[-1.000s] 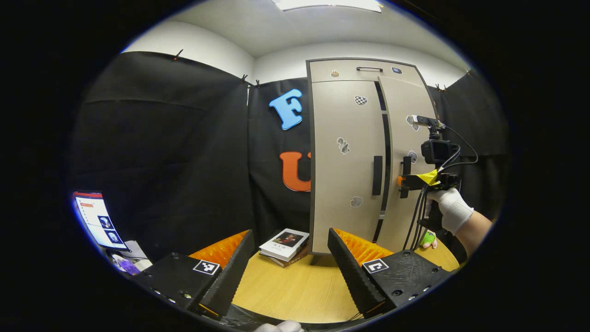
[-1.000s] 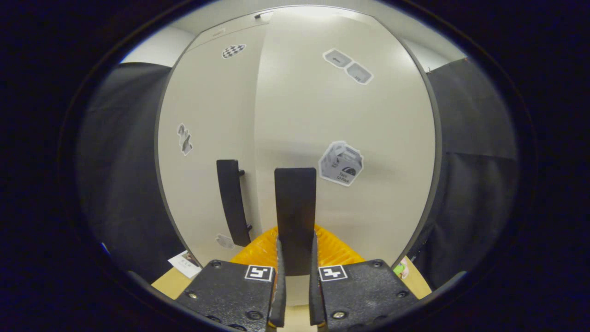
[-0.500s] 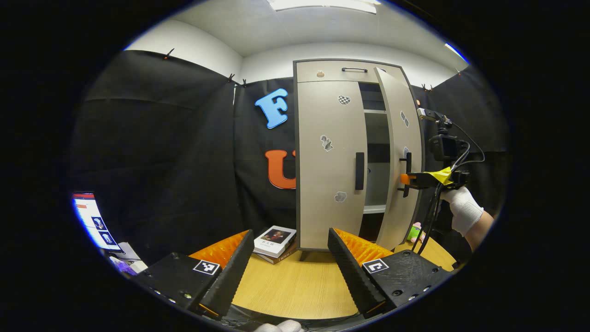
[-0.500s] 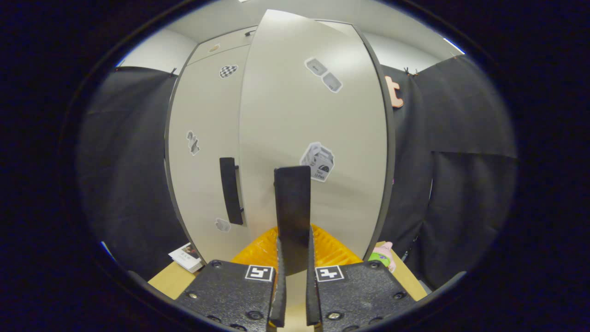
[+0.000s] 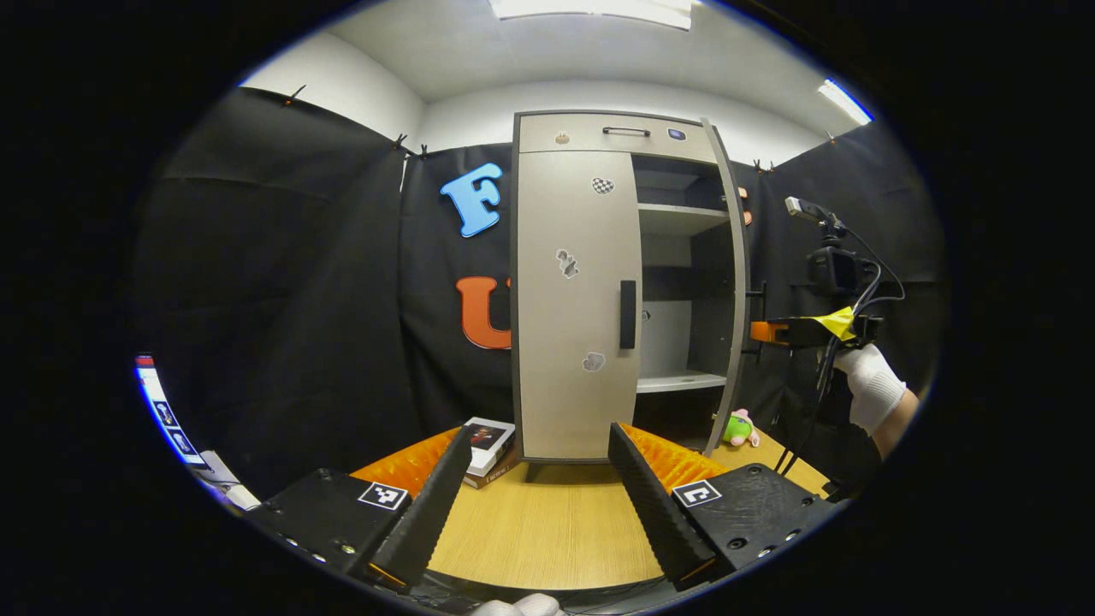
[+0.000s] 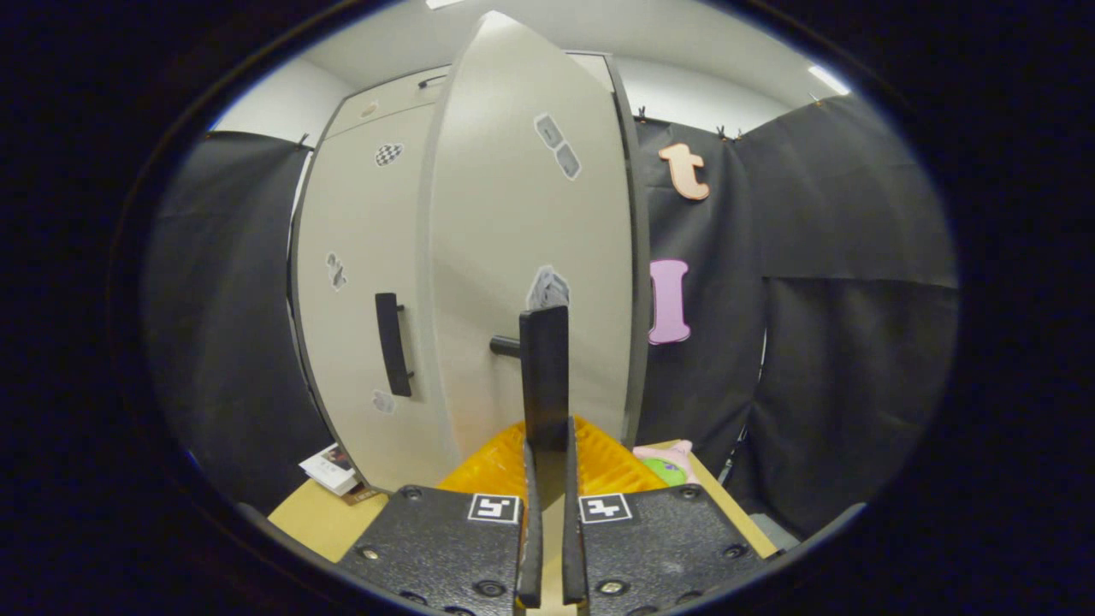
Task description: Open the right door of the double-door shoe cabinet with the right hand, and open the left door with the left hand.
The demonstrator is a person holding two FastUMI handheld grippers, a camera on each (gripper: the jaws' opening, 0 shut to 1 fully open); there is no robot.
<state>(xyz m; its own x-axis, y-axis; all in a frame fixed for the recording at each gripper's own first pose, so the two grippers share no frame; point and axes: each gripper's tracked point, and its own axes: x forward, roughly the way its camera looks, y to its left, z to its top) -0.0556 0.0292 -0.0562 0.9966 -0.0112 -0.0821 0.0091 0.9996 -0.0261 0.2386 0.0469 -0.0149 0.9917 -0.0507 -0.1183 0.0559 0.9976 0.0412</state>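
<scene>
Clamping the black handle (image 6: 545, 389) of the right door (image 6: 522, 257), the right gripper (image 6: 547, 479) has both fingers pressed onto the bar, which rises straight ahead of it and hides the strip of door behind. In the left gripper view that same gripper (image 5: 761, 332) sits far off to the right, held by a gloved hand (image 5: 868, 395), with the right door (image 5: 734, 291) seen nearly edge-on, swung wide from the shoe cabinet (image 5: 599, 137). The shelves (image 5: 680, 381) inside are exposed; their back corners are too dark to make out.

The left gripper (image 5: 539, 505) is spread wide and holds nothing, hovering over the wooden table (image 5: 547, 539), well short of the cabinet. Ahead of it, slightly right, the left door (image 5: 573, 299) is flush shut, its handle (image 5: 627, 314) untouched. Bare tabletop lies between its fingers and the cabinet's foot.

A stack of books (image 5: 488, 438) lies ahead beside the cabinet's left corner, partly hidden by a finger. A small plush toy (image 5: 739, 426) lies past the open door's lower edge. A lit screen (image 5: 167, 419), far left, is cut off at the edge.
</scene>
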